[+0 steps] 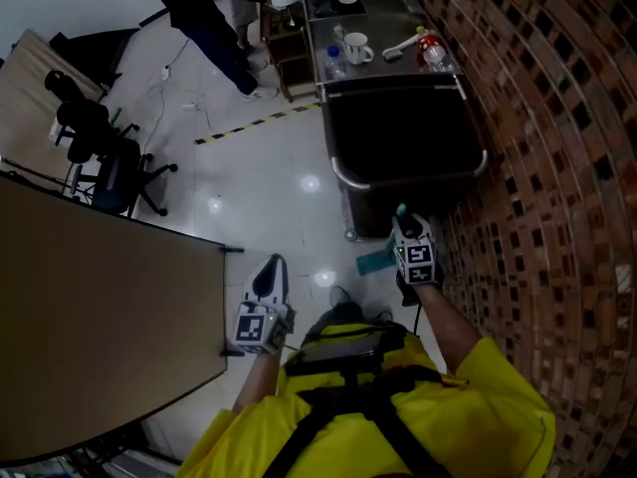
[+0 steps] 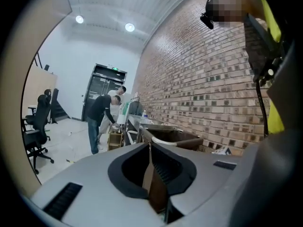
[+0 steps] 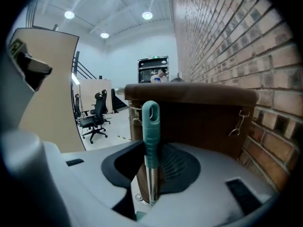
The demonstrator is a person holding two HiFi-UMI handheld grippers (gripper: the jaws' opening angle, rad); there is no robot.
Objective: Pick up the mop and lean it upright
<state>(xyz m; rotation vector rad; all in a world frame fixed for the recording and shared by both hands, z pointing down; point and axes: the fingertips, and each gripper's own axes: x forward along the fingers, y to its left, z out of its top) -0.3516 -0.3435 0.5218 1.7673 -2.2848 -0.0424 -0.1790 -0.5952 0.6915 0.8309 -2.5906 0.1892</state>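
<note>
Head view: the right gripper (image 1: 404,225) reaches the mop handle (image 1: 401,210) beside the dark cart (image 1: 403,137) by the brick wall (image 1: 557,167). The left gripper (image 1: 272,272) hangs apart over the floor (image 1: 269,167).

Left gripper view: its jaws are pressed together, holding nothing. A person (image 2: 100,119) bends far off.

Right gripper view alone shows the grip: the jaws are clamped narrowly on the upright teal handle.

no legible text, labels or numbers anywhere
</note>
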